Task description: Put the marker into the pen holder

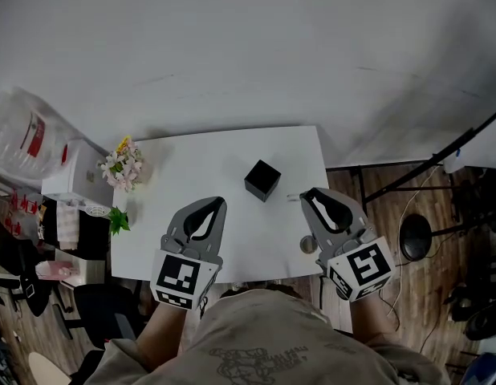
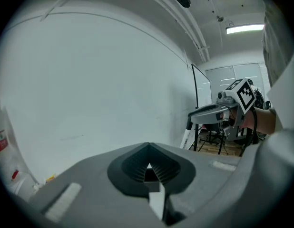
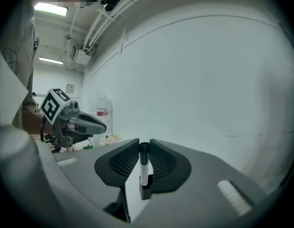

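On the white table point(image 1: 192, 159), the pen holder point(image 1: 262, 180) waits at ten o'clock from the right gripper point(image 1: 306, 193), which clamps the marker point(image 3: 144, 167). The left gripper point(image 1: 220, 202) is closed and empty. The insertion is still left.

No word, number or brand can be read. The white cube point(image 1: 184, 280) on the left hand-held gripper point(image 1: 219, 202) and the matching cube point(image 1: 360, 269) on the right hand-held gripper point(image 1: 306, 192) bear black-and-white square code patterns, not letters. The red label point(image 1: 35, 135) on the clear plastic water jug point(image 1: 14, 149) is too small to read. The faint print point(image 1: 240, 365) on the person's beige shirt is illegible.
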{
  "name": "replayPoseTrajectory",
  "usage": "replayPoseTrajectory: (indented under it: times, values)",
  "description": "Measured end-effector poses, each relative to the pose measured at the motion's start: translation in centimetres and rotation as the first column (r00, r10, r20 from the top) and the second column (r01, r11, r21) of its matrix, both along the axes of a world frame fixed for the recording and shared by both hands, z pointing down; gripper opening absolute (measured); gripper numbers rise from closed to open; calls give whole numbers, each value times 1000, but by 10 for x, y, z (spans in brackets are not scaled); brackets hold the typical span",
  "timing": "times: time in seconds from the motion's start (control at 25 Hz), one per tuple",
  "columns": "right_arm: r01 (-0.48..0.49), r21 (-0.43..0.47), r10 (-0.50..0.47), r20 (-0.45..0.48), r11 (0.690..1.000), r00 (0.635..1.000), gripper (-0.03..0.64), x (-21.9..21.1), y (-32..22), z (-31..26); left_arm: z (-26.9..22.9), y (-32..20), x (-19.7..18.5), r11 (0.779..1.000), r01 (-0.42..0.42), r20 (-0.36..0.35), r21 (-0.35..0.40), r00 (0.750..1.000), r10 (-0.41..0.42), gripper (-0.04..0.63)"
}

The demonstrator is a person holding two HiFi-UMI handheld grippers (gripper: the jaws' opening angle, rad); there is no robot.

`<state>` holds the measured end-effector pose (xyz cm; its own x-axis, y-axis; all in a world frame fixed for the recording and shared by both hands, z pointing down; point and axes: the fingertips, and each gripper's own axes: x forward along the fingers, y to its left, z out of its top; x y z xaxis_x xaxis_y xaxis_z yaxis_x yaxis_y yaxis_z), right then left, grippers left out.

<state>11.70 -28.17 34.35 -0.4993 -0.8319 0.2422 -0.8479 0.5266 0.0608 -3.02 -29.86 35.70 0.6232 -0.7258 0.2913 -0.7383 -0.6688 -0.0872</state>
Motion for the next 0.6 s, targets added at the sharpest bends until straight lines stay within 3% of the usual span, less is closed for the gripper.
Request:
replayPoseTrajectory:
  times: [0.6]
  values:
    - [-24, -18, 24, -1, 1000, 1000, 97, -7, -36, 16, 23, -23, -12, 999, 20, -8, -39, 1000, -21, 0]
